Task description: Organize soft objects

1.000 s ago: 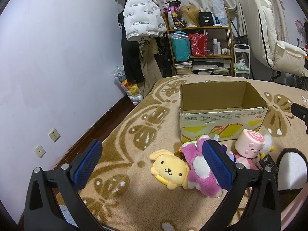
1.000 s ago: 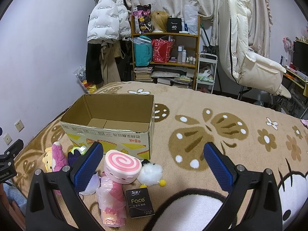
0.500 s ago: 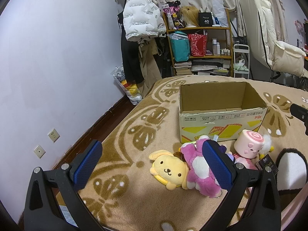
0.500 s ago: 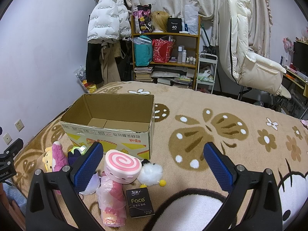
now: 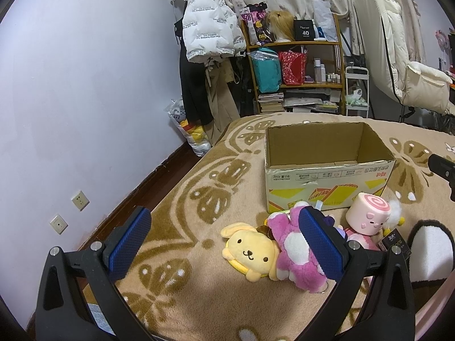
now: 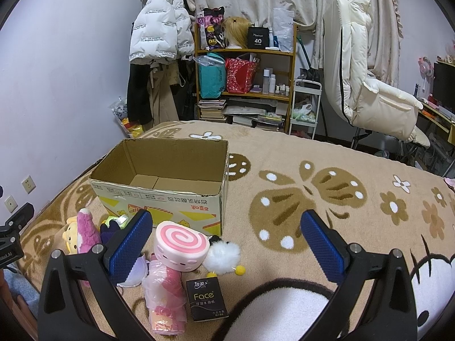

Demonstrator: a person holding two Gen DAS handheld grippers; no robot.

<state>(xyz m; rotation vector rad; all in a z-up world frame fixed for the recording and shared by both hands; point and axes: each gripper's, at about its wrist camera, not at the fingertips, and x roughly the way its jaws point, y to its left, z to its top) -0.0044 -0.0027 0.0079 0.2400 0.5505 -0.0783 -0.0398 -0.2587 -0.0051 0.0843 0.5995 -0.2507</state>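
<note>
An open, empty cardboard box (image 5: 327,170) (image 6: 162,201) stands on the patterned blanket. In front of it lie a yellow dog plush (image 5: 251,251), a pink-and-white plush (image 5: 295,253) (image 6: 85,227), a pink swirl roll squishy (image 5: 368,216) (image 6: 180,244), a white pompom toy (image 6: 223,257), a pink toy in plastic wrap (image 6: 165,298) and a black "Face" tissue pack (image 6: 206,299). My left gripper (image 5: 224,244) is open and empty above the yellow plush. My right gripper (image 6: 226,244) is open and empty above the roll and pompom.
The beige blanket (image 6: 327,199) with brown butterflies covers the bed. A wall (image 5: 85,113) runs along the left. A shelf (image 6: 244,79), hanging coats (image 6: 156,42) and a cream chair (image 6: 369,85) stand beyond the bed's far edge.
</note>
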